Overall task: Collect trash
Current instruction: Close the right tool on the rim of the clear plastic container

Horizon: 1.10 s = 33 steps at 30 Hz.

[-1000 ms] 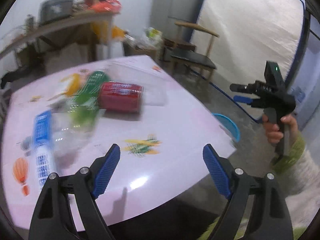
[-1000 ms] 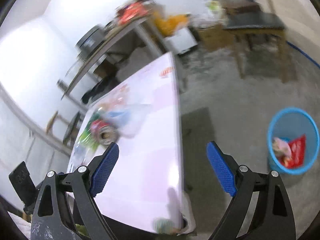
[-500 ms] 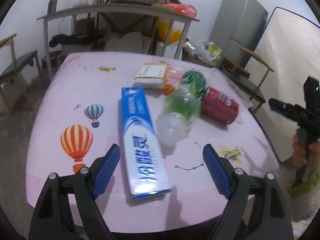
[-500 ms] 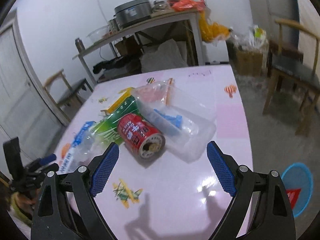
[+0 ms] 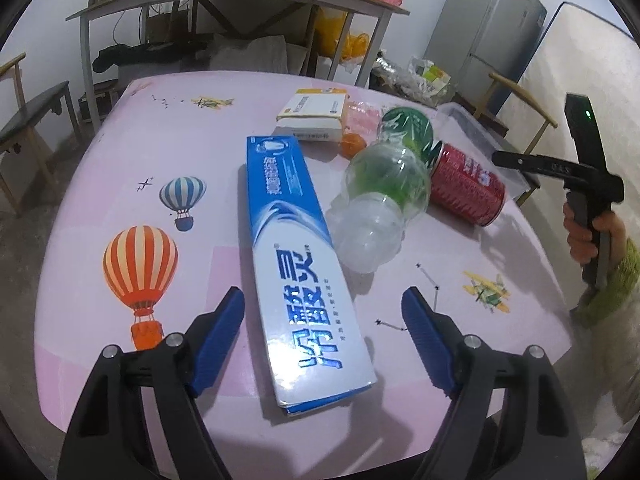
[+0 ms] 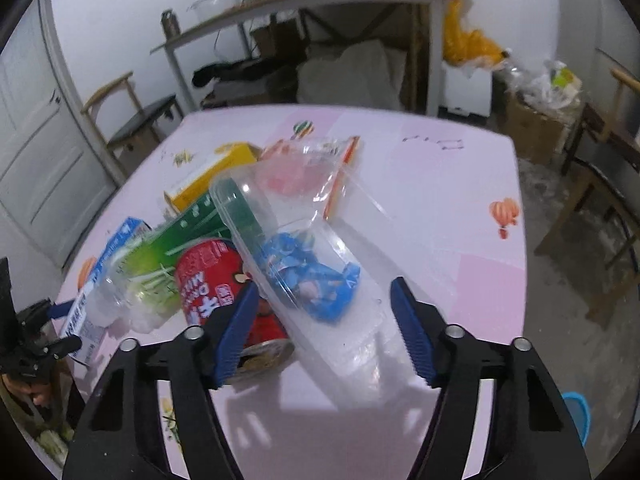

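the left tongs (image 5: 322, 336) stand apart over the near edge of the pink worktop (image 5: 120, 168), jaws narrowing a little, with the near end of the blue toothpaste box (image 5: 298, 272) lying between them; the pads do not touch it. the box runs away toward 12 o'clock. just beside it at 1 o'clock lies a crumpled clear bottle (image 5: 380, 208) with green inside, and touching that at 2 o'clock a red can (image 5: 466, 188) on its side. at 12 o'clock, beyond the box, sits a yellow-and-white carton (image 5: 314, 114). at 3 o'clock a hand (image 5: 592, 232) in a green sleeve holds the other tool.

the right tongs (image 6: 322, 330) are closing, jaws apart, around the near end of a clear plastic container (image 6: 320, 280) that holds blue wrappers (image 6: 316, 276); whether the pads touch it cannot be told. the red can (image 6: 216, 280) lies against the container at 9 o'clock, partly behind the left finger. farther toward 10 o'clock lie the clear bottle (image 6: 136, 280), a green box (image 6: 196, 220) and the carton (image 6: 212, 172). a clear bag (image 6: 316, 172) rests at 12 o'clock. a blue bin (image 6: 578, 412) shows on the floor at 4 o'clock.
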Motion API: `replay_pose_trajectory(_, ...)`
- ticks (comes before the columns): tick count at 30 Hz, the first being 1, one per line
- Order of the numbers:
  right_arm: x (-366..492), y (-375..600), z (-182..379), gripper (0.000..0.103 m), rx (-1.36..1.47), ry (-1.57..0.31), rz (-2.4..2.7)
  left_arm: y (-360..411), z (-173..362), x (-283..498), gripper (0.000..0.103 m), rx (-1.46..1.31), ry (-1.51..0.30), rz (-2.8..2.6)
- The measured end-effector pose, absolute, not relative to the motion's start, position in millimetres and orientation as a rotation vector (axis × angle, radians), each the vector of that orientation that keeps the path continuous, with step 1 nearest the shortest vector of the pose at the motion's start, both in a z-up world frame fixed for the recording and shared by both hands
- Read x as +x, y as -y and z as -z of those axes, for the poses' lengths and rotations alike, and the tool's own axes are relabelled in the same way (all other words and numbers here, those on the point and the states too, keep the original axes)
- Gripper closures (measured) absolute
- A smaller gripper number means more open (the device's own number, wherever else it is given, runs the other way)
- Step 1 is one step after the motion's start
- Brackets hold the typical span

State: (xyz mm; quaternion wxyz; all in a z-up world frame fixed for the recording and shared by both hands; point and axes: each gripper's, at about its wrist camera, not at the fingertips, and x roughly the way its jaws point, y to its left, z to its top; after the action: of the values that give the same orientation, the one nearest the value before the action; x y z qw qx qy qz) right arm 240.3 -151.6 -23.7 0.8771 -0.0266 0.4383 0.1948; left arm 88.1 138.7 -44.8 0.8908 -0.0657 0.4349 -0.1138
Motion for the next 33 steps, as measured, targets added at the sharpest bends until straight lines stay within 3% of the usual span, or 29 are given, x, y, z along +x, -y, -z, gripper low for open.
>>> replay_pose_trajectory(4,245.0,151.7,34.4,0.076,-0.024,-0.969,-0.419,-135.9,49.2,88.2,0.024,-0.119,-0.923,0.237)
replay_pose_trajectory(5,243.1,153.5,35.7,0.088,-0.010,-0.974,-0.413,-136.3,50.2,88.1,0.025,-0.120,-0.926,0.238)
replay_pose_trajectory(7,236.1,158.3,36.5,0.098,0.010,-0.978,-0.376,-136.3,50.3,86.8,0.025,-0.122,-0.927,0.238)
replay_pose_trajectory(17,171.7,183.5,19.9,0.100,0.102,-1.006,-0.126,-136.1,52.0,83.0,0.030,-0.143,-0.935,0.225)
replay_pose_trajectory(22,132.8,180.3,28.8,0.092,0.185,-1.047,-0.124,-133.3,54.1,81.9,0.030,-0.152,-0.952,0.223)
replay_pose_trajectory(24,120.3,175.4,28.3,0.074,0.213,-1.047,-0.159,-132.6,52.7,81.2,0.030,-0.150,-0.951,0.220)
replay_pose_trajectory(26,109.2,174.6,23.0,0.048,0.256,-1.028,-0.204,-132.4,50.0,80.0,0.030,-0.143,-0.945,0.216)
replay_pose_trajectory(33,91.8,207.5,-6.7,0.042,0.324,-0.871,-0.166,-139.9,44.2,75.6,0.030,-0.203,-0.932,0.231)
